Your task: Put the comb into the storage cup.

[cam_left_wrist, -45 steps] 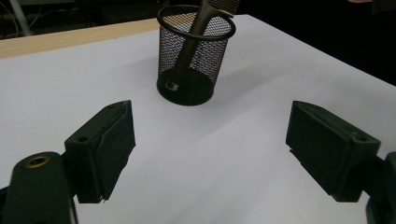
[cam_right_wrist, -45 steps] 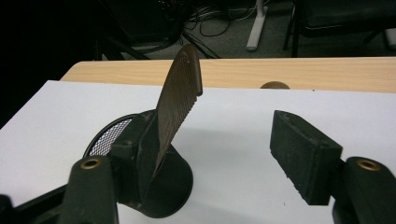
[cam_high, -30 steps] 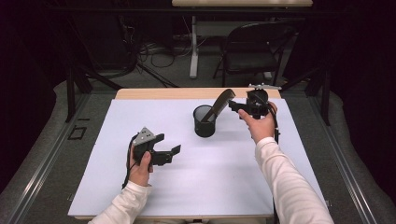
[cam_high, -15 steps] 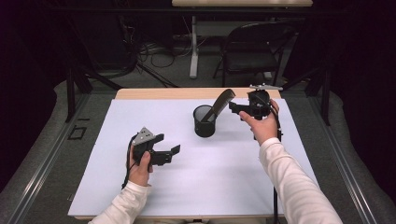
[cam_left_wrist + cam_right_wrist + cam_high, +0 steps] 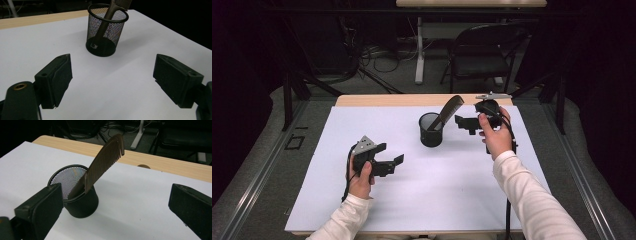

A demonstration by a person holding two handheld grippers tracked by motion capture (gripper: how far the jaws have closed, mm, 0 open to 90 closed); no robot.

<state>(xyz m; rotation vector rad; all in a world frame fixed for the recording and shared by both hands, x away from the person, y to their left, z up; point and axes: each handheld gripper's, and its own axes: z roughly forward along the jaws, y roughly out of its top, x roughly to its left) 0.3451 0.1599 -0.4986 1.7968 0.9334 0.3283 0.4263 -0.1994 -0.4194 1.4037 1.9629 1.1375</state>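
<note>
High view: a black mesh cup (image 5: pixel 431 131) stands upright toward the far middle of the white-covered counter (image 5: pixel 437 200), with a brown comb (image 5: pixel 447 111) set handle-down inside it and leaning up and to the right over the rim. The right tool (image 5: pixel 464 123), held in the person's right hand (image 5: pixel 496 136), sits just right of the comb's top, apart from it, its jaws having just been opening and now spread with nothing between them. The left tool (image 5: pixel 391 157), in the left hand (image 5: pixel 361 177), hovers over bare white surface near the counter's left middle, well apart from the cup, jaws spread and empty. Broad open room lies across the near half of the counter and along both side edges; a strip of bare wood (image 5: pixel 377 100) marks the far edge, just behind the cup. The floor beyond is dark, and the chair (image 5: pixel 482 55) and cables there are hard to make out. In the left gripper view the comb's toothed end is cut off by the top of the frame, while its handle shows dimly through the fine wire mesh down to the cup's solid round base. In the right gripper view the comb's fine, even teeth run along one edge of its flat, tapering blade.
</note>
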